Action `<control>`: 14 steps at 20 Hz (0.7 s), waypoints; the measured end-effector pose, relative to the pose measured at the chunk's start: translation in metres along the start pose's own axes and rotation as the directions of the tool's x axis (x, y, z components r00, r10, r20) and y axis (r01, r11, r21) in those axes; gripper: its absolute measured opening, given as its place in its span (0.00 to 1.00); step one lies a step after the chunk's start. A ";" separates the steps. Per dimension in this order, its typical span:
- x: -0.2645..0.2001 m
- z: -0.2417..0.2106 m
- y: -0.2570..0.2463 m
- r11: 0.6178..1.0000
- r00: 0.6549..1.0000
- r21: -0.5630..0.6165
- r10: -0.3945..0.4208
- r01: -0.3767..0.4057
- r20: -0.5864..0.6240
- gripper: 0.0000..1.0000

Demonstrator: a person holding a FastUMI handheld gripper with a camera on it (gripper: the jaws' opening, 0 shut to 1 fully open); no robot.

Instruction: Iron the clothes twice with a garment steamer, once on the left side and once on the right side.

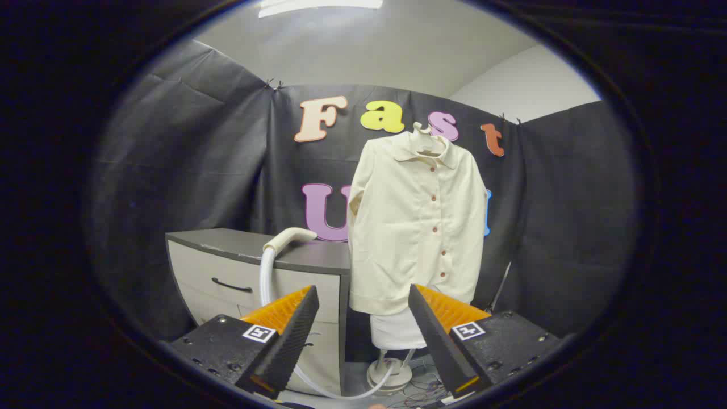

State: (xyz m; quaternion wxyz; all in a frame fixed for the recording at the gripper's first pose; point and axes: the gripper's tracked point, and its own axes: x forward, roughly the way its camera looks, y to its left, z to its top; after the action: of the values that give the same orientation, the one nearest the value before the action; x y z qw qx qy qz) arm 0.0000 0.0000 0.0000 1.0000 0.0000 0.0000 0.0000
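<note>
The claw (361, 318) is spread wide and holds nothing. Beyond its fingers, a cream button-front shirt (417, 221) hangs on a hanger before the black cloth wall. The white garment steamer head (288, 237) lies on the dark tabletop of a grey drawer cabinet (258, 284), just left of the shirt. Its white hose (264, 278) runs down the cabinet front to the floor.

Single fisheye camera rides on the tool (360, 318), looking forward along its two fingers, which stand apart with nothing between them. View faces level toward the black cloth booth wall (199, 165), well back from it. Cream button-front shirt (417, 221) hangs beyond the fingers; grey-topped drawer cabinet (227, 272) sits beyond the left finger.
</note>
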 end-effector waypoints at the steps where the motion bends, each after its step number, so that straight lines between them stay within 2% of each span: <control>1: 0.002 0.000 -0.003 1.000 1.000 0.006 -0.002 0.002 -0.003 0.97; 8: 0.007 -0.001 0.003 0.999 0.999 0.037 0.036 -0.036 -0.008 0.97; 14: 0.006 -0.001 0.005 0.997 0.999 0.069 0.041 -0.039 -0.018 0.97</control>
State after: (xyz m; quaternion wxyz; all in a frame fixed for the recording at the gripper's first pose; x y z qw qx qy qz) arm 0.0062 0.0050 -0.0008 0.9992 0.0342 0.0099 0.0201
